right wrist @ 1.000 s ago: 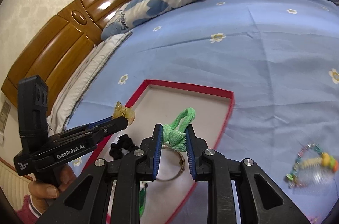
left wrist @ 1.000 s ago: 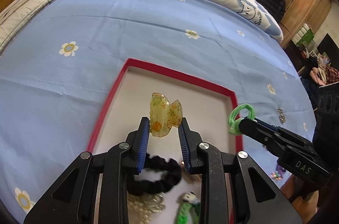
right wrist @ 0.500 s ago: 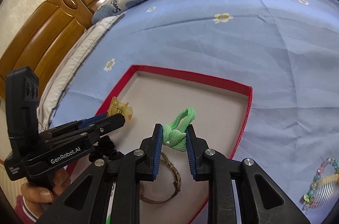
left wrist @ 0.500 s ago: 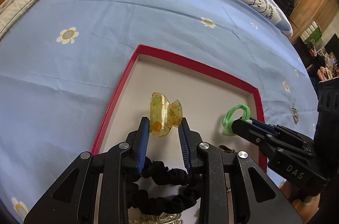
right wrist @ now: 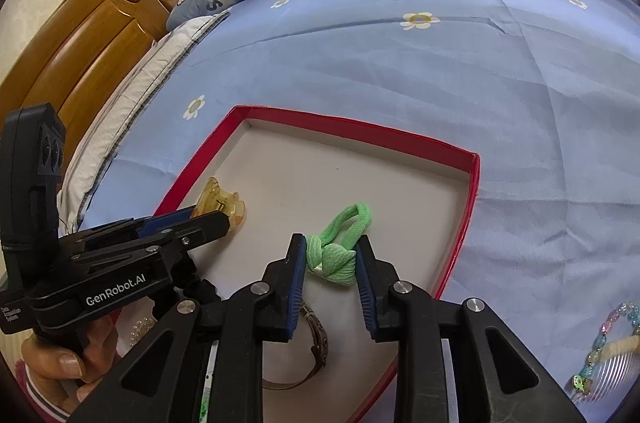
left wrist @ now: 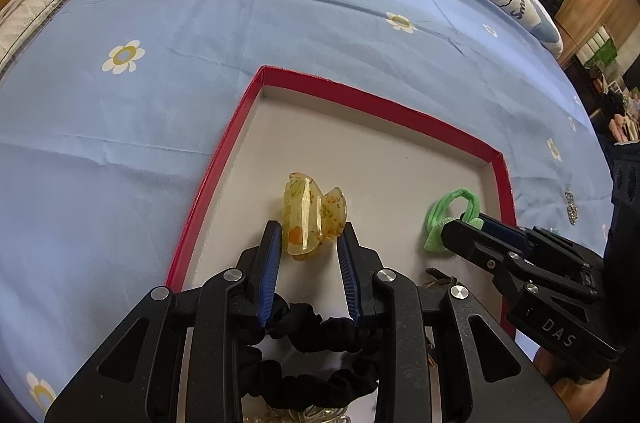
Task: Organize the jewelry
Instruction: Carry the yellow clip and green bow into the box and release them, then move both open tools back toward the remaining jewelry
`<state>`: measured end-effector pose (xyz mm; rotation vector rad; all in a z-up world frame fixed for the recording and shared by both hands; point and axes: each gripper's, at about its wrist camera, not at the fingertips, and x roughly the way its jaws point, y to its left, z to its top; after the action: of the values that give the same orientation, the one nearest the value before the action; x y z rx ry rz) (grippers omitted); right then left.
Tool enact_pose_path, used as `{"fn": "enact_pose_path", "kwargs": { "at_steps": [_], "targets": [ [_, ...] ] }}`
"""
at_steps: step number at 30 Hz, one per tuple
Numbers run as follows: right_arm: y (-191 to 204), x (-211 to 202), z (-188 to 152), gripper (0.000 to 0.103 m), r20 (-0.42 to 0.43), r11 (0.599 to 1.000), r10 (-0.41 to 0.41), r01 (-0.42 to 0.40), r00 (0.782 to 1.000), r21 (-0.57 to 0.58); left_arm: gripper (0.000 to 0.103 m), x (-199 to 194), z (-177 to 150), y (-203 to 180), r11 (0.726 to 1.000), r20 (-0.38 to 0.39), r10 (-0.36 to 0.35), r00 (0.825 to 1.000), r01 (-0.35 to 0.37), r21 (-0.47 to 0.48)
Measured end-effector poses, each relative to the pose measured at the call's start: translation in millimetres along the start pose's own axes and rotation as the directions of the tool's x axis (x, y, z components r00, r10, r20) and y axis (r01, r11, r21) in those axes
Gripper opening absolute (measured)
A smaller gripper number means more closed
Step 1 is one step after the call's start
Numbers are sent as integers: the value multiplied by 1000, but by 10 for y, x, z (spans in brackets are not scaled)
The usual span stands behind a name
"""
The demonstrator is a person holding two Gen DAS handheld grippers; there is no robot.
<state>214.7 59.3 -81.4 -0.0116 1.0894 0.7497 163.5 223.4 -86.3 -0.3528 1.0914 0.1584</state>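
A red-rimmed tray (left wrist: 376,100) with a pale floor lies on the blue bed sheet; it also shows in the right wrist view (right wrist: 360,133). My left gripper (left wrist: 310,241) has opened, and the yellow hair claw (left wrist: 310,217) rests on the tray floor between its fingers. The claw also shows in the right wrist view (right wrist: 220,205). My right gripper (right wrist: 330,255) has opened slightly around the green hair tie (right wrist: 340,243), which rests on the tray. The tie also shows in the left wrist view (left wrist: 448,215).
A black scrunchie (left wrist: 316,355), a brown watch strap (right wrist: 316,347) and pearl pieces lie in the near part of the tray. A bead bracelet and clear comb (right wrist: 608,347) lie on the sheet to the right. Quilt and wooden headboard (right wrist: 100,23) stand beyond.
Both grippers moved down and forward into the tray with their items. Both jaws have widened, leaving the claw and the tie resting on the tray floor.
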Motion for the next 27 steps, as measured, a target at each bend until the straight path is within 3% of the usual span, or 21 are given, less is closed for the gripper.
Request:
{"fn": "enact_pose_path", "kwargs": {
  "at_steps": [4, 10, 19, 27],
  "targets": [
    [0, -10, 9, 33, -1, 1000, 6, -6, 1000, 0, 26, -15, 13, 8, 1000, -8, 2, 1000, -2, -13],
    [-24, -84, -3, 42, 12, 1000, 11, -11, 1000, 11, 40, -106, 6, 7, 1000, 9, -2, 1000, 2, -20],
    [-75, -469, -70, 46, 71, 998, 39, -41, 997, 36, 40, -436, -75, 4, 998, 60, -39, 997, 42, -48],
    [-274, -861, -339, 52, 109, 997, 14, -22, 994, 75, 41, -671, -239, -98, 995, 76, -84, 993, 88, -52]
  ]
}}
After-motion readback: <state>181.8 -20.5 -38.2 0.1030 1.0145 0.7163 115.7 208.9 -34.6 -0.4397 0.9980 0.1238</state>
